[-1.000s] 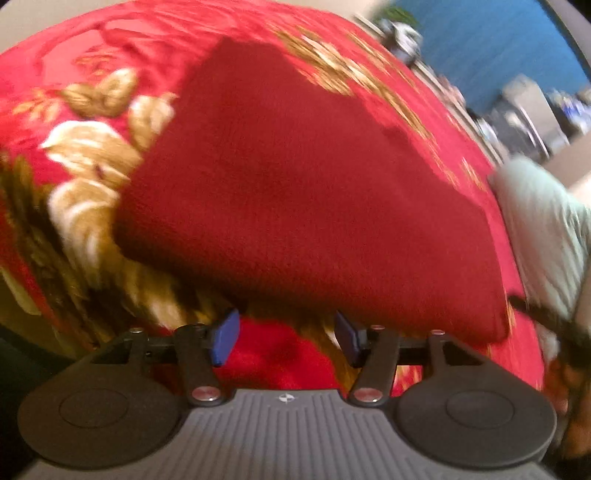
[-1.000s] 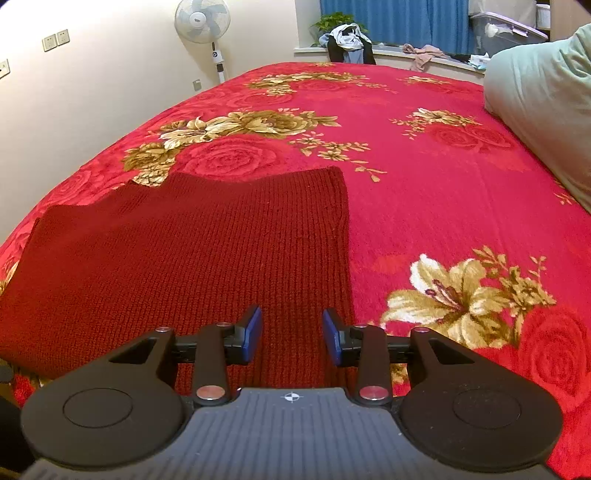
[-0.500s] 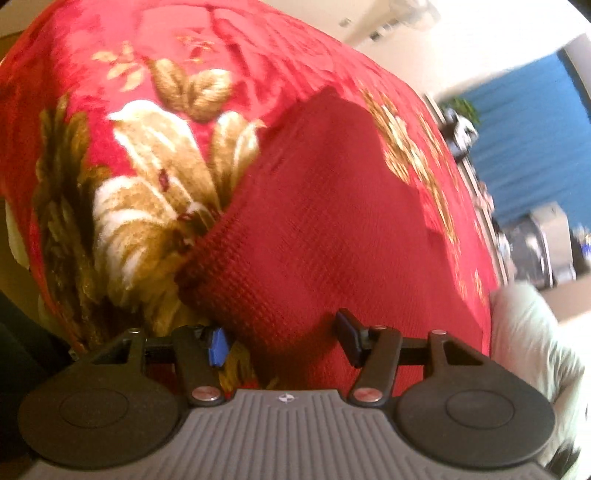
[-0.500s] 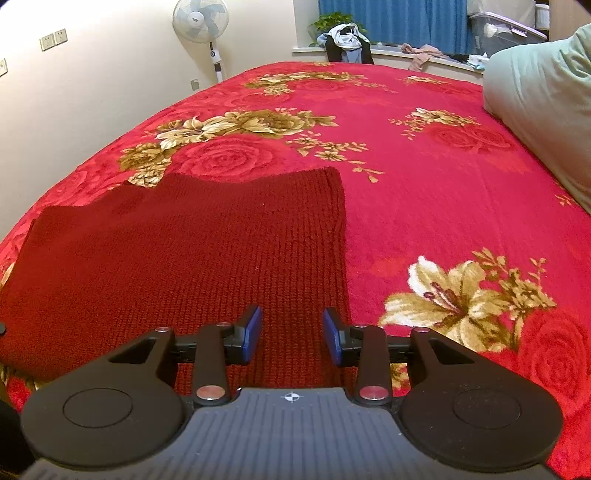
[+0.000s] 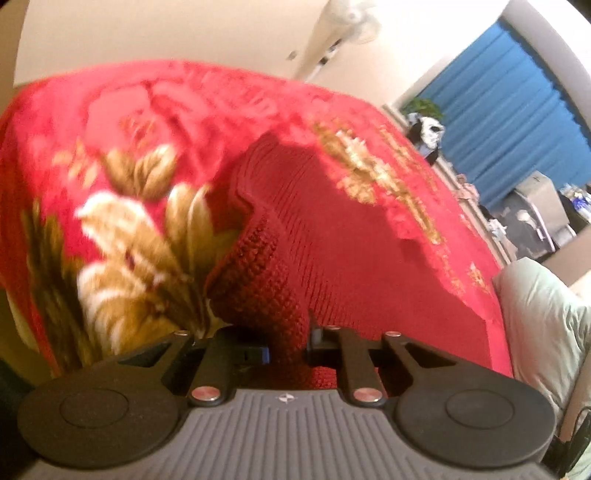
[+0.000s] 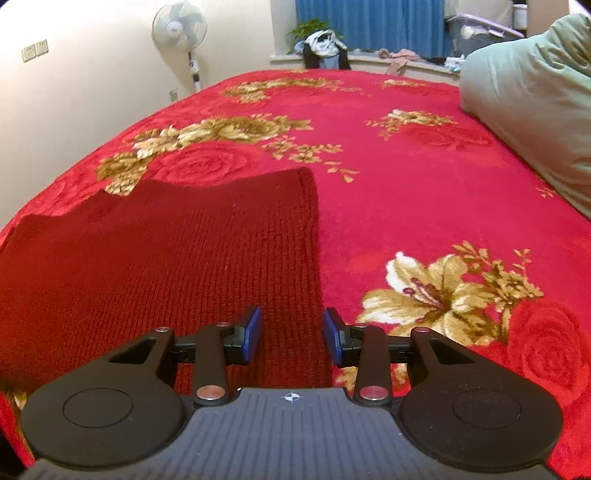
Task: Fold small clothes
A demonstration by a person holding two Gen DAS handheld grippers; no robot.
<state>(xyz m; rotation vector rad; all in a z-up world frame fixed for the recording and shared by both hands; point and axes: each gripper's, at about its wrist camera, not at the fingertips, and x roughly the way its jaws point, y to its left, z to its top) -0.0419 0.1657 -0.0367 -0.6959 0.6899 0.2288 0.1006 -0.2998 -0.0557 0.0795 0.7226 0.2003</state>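
Between the blue pads of the left gripper (image 5: 287, 350) a bunched corner of the dark red knitted garment (image 5: 295, 258) is pinched; the jaws are closing on it, and the knit rises in a ridge from the bedspread (image 5: 129, 122) toward the pads. That corner lies near the edge of the bed, over the gold flower print. The right gripper (image 6: 292, 336) stands at a medium gap, holding nothing, with the garment's near right edge lying between its pads but not pressed by them. In the right wrist view the garment (image 6: 166, 251) lies mostly flat on the left half of the bedspread (image 6: 406, 177), its straight right edge running away from the gripper. A pale green pillow (image 6: 528, 96) sits well apart at the right, and a fan (image 6: 180, 26) stands by the far wall. Judged from this layout, the fold is at its start: one corner is secured, the opposite corner is not yet gripped, and no panel is turned over. Remaining work appears to include gripping the right side, carrying both corners across, and flattening the result.
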